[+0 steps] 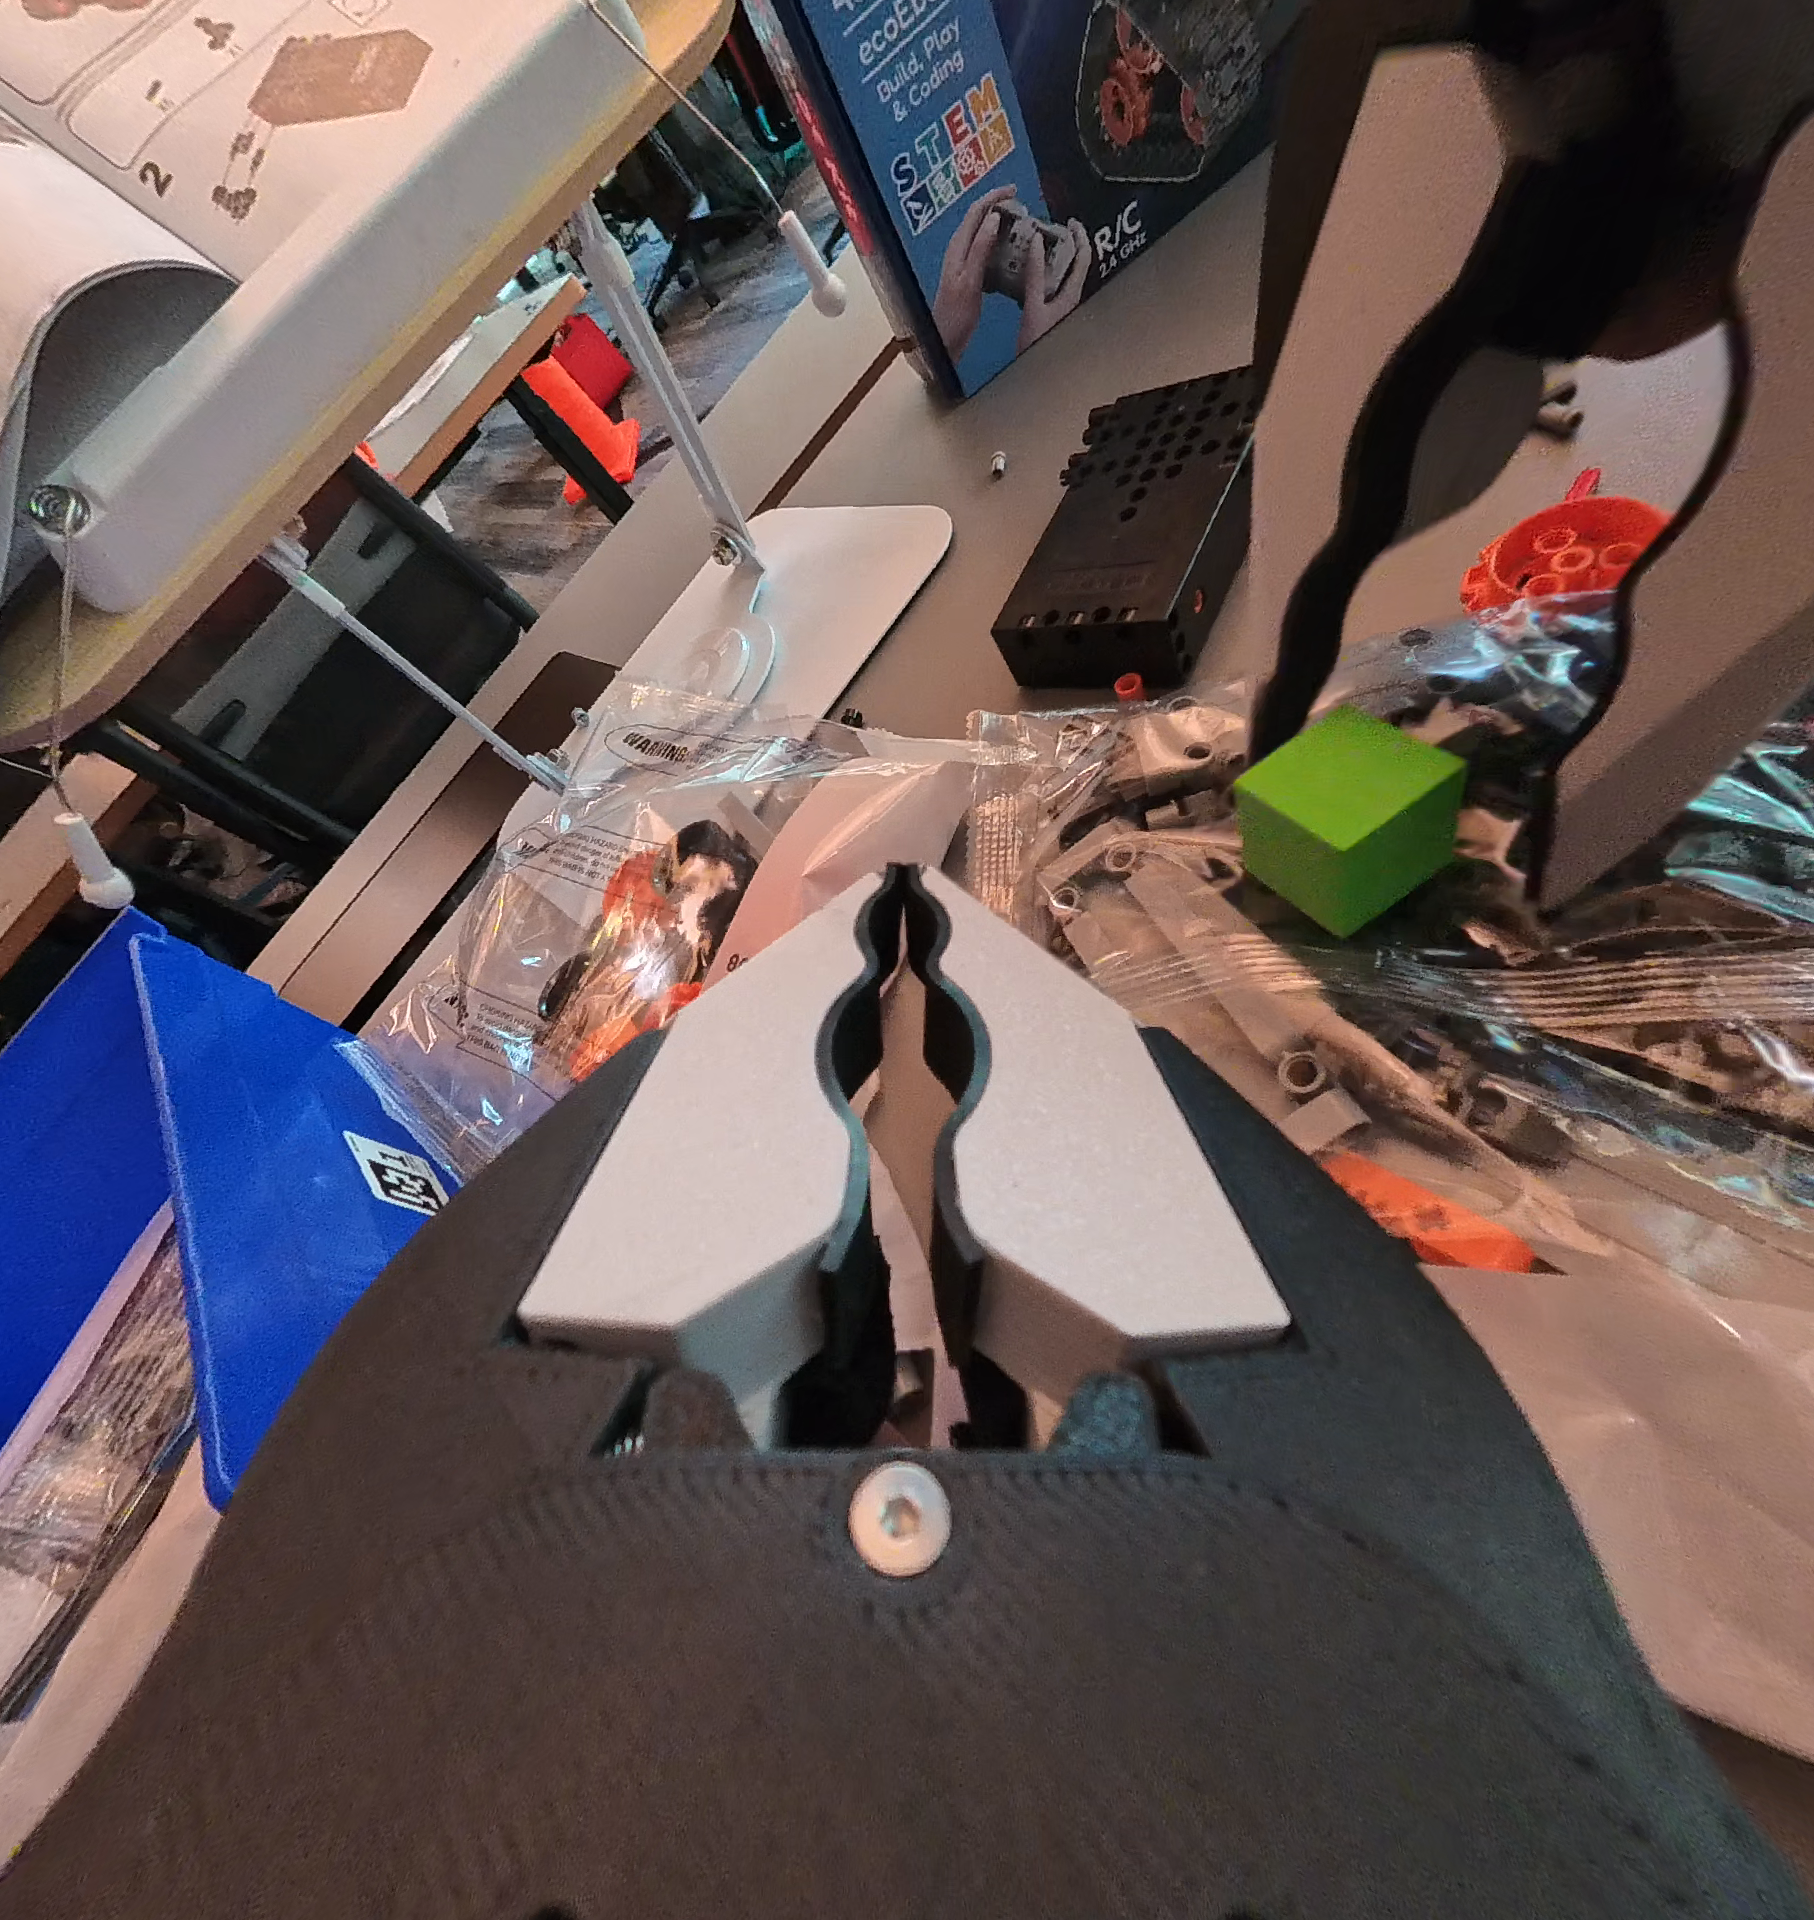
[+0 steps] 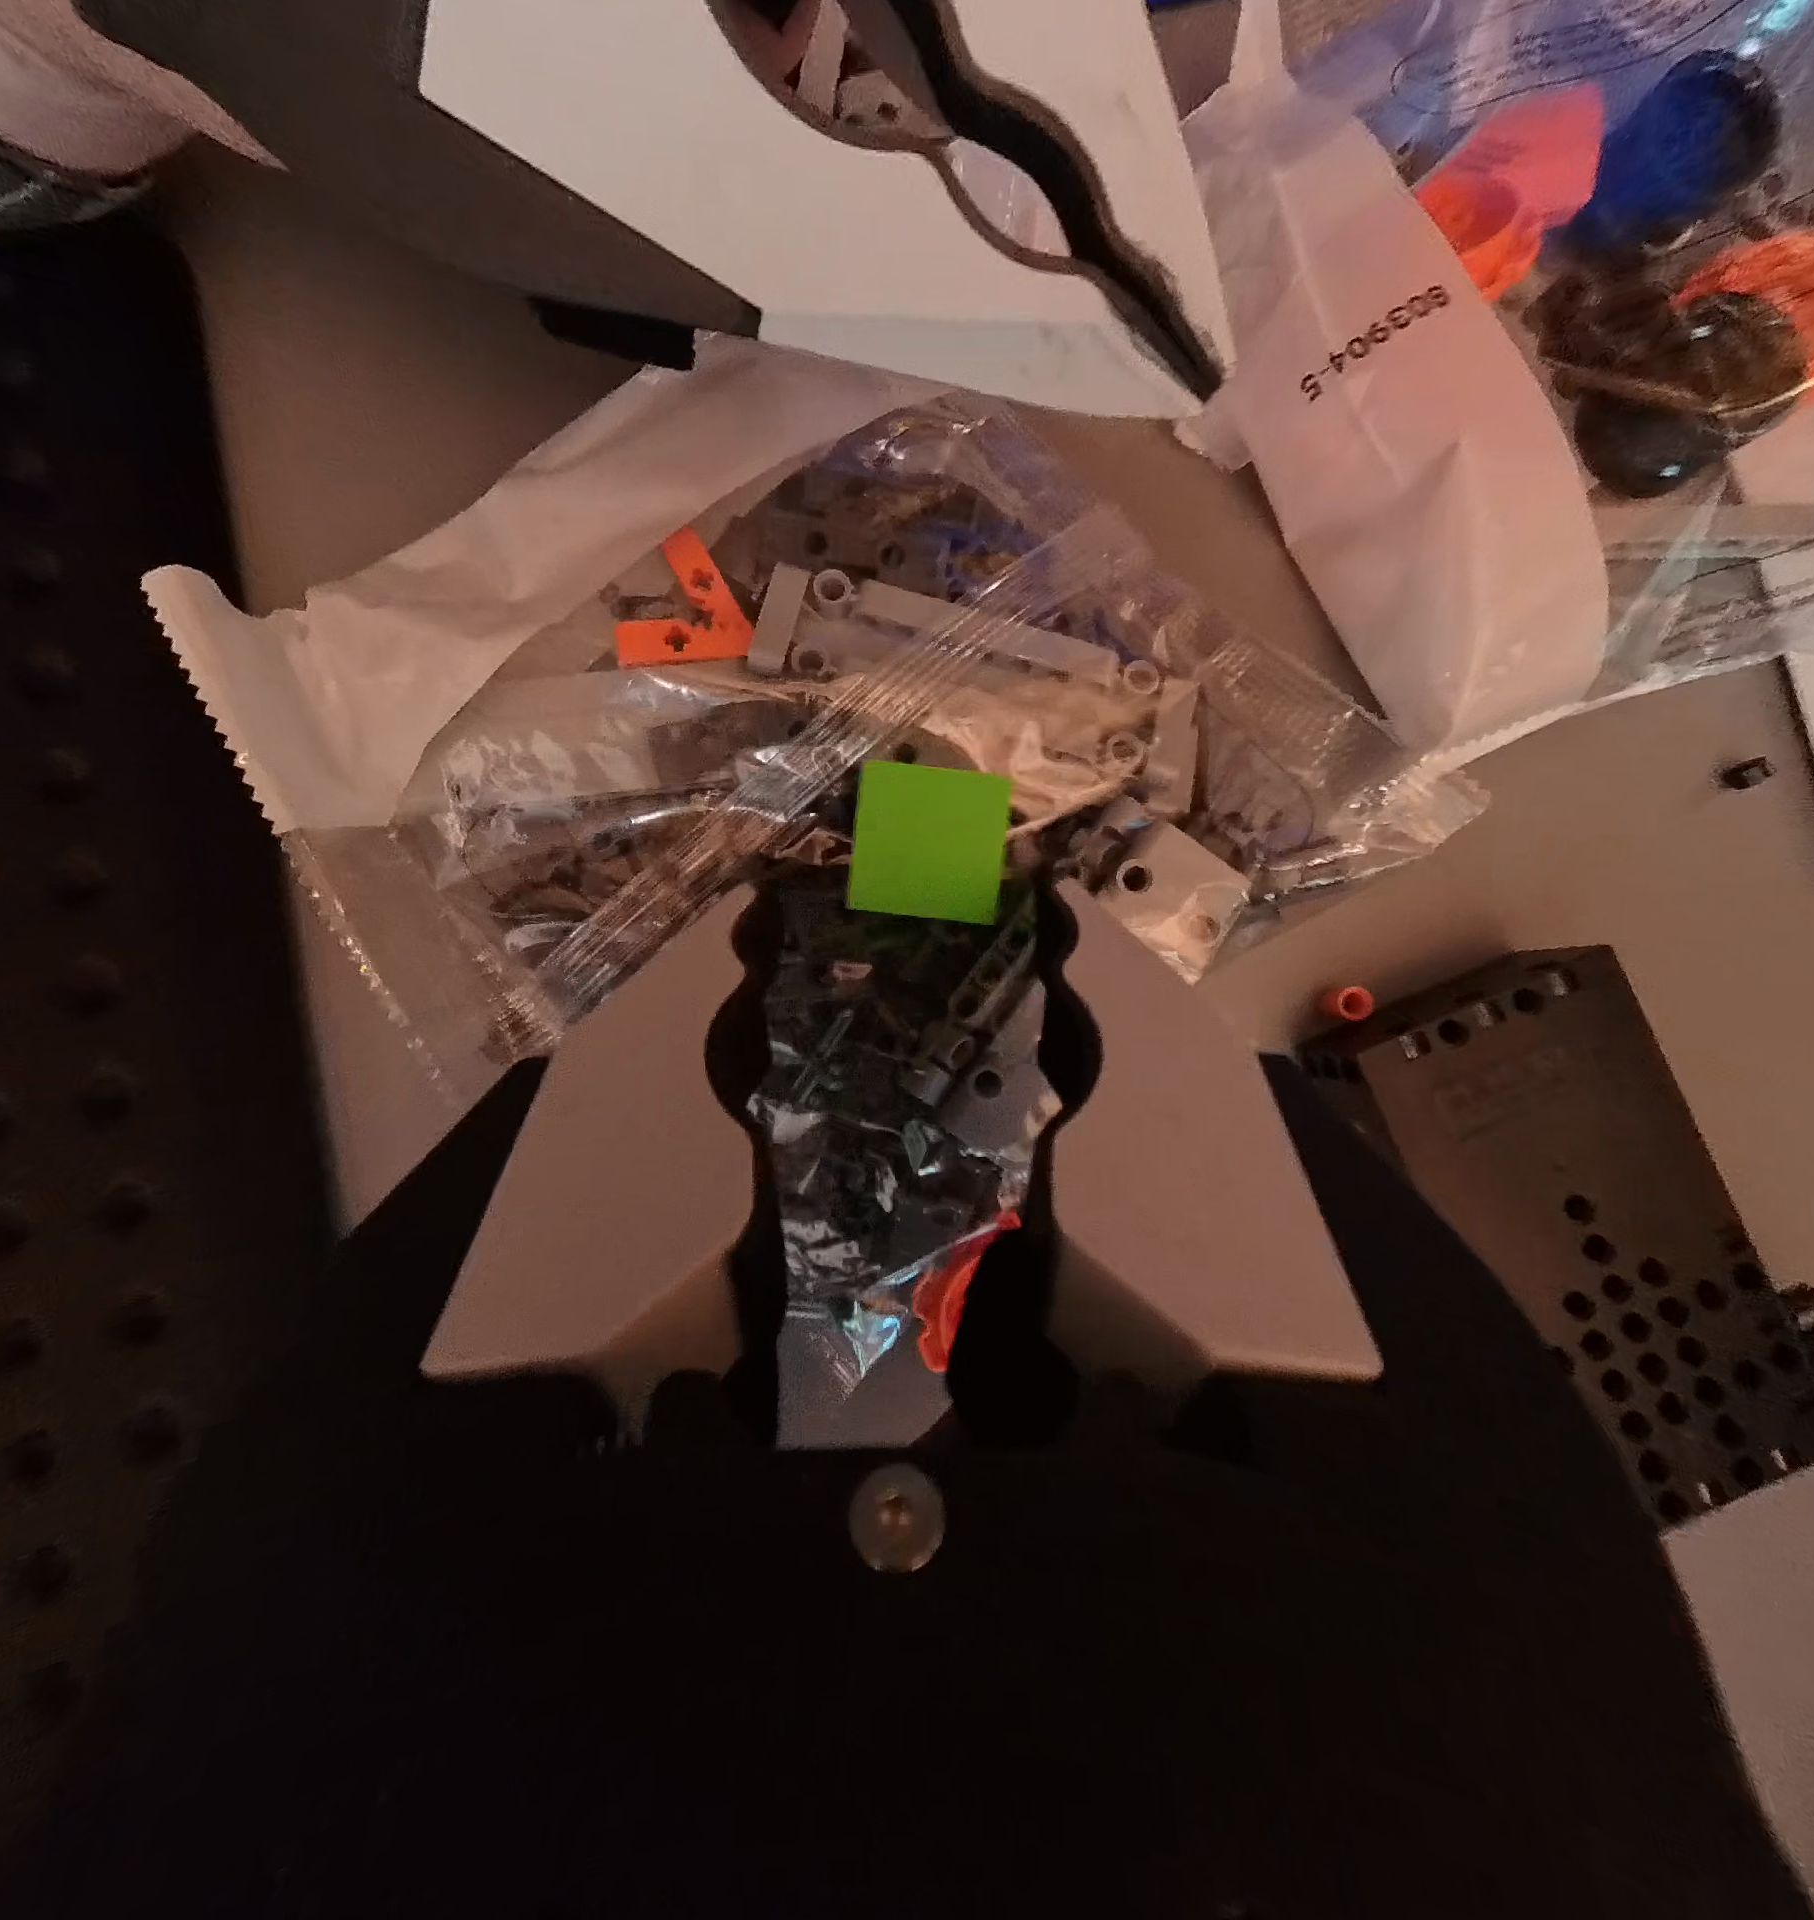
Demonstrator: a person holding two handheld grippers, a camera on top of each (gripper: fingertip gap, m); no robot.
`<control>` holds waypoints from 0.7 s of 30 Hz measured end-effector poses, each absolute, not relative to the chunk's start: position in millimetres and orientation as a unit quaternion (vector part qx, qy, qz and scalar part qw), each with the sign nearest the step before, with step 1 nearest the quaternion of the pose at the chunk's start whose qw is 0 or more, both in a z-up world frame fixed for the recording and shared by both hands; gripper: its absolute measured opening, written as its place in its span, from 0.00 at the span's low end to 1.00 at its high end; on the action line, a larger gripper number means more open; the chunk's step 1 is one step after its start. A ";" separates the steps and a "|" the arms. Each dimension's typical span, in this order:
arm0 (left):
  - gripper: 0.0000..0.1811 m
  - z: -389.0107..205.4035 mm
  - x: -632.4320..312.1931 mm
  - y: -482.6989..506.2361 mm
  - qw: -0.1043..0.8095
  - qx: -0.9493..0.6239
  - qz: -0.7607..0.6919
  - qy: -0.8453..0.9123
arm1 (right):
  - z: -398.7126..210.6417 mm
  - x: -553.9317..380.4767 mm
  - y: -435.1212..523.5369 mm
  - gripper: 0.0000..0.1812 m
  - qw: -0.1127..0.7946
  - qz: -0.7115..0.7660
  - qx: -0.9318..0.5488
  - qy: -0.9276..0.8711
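Hovering right gripper [image 2: 908, 935], fingers spread wide and gripping nothing, straddling bright green cube [image 2: 929, 842] resting atop clear plastic bag of grey building pieces [image 2: 778, 748]. Keeping left gripper [image 1: 908, 883] pinched nearly together (empty, apparently) near second clear bag [image 1: 612, 914], above grey tabletop [image 1: 882, 436].

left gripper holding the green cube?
No. The left gripper is shut on nothing, above a bag of parts, while the green cube sits apart, between the right gripper's open fingers.
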State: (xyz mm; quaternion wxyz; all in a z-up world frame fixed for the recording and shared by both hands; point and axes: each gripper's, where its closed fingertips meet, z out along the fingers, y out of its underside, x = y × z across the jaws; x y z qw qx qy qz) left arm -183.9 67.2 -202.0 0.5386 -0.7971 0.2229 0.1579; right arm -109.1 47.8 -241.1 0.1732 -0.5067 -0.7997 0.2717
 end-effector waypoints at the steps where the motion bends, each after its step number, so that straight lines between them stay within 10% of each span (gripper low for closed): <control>1: 0.00 -202.2 -184.6 66.9 0.538 -0.797 0.158 0.222 | -237.4 -107.8 49.6 0.28 0.181 0.274 -0.508 -0.797; 10: 0.00 -196.2 -186.5 66.5 0.549 -0.794 0.155 0.209 | -184.6 -25.3 157.1 0.25 0.290 0.229 -0.590 -0.718; 21: 0.00 -188.2 -181.7 62.5 0.565 -0.789 0.128 0.206 | -242.1 44.4 157.5 0.24 0.188 0.200 -0.610 -0.743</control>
